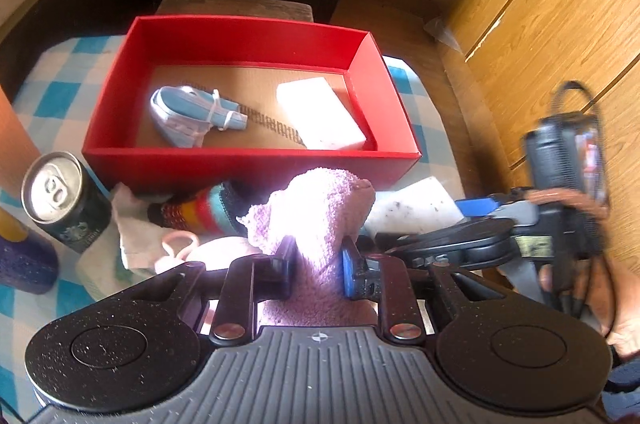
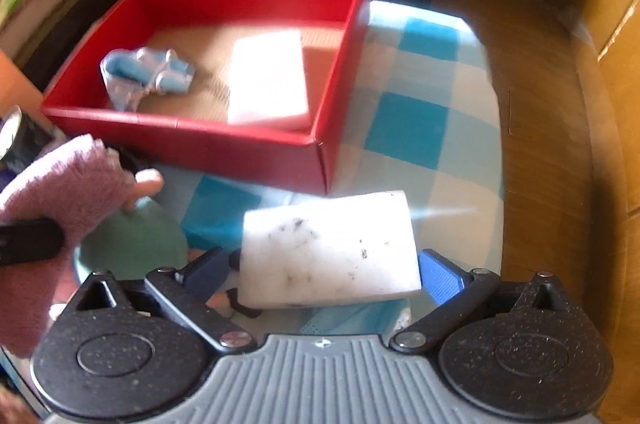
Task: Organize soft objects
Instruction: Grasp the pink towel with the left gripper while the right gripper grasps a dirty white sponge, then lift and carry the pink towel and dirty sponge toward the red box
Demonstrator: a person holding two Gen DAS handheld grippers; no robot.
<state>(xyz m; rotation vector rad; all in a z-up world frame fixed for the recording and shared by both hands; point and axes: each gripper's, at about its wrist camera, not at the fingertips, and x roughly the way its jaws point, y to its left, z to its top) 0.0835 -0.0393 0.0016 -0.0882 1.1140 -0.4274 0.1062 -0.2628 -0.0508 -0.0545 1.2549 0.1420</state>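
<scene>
My left gripper (image 1: 316, 264) is clamped on the pink towel (image 1: 316, 208), while my right gripper (image 2: 326, 270) stands spread wide around the white sponge (image 2: 328, 248), not pressing it.

Table with blue-and-white checked cloth (image 2: 404, 132). Directly on it: red box (image 1: 256, 166), speckled white sponge (image 2: 332, 248) just in front, striped sock (image 1: 200, 210), dark drink can (image 1: 66, 202) at left, crumpled tissue (image 1: 128, 224).

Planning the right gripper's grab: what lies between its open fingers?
In the right wrist view, the speckled white rectangular sponge on the blue-checked cloth lies between the right gripper fingers, untouched.
</scene>
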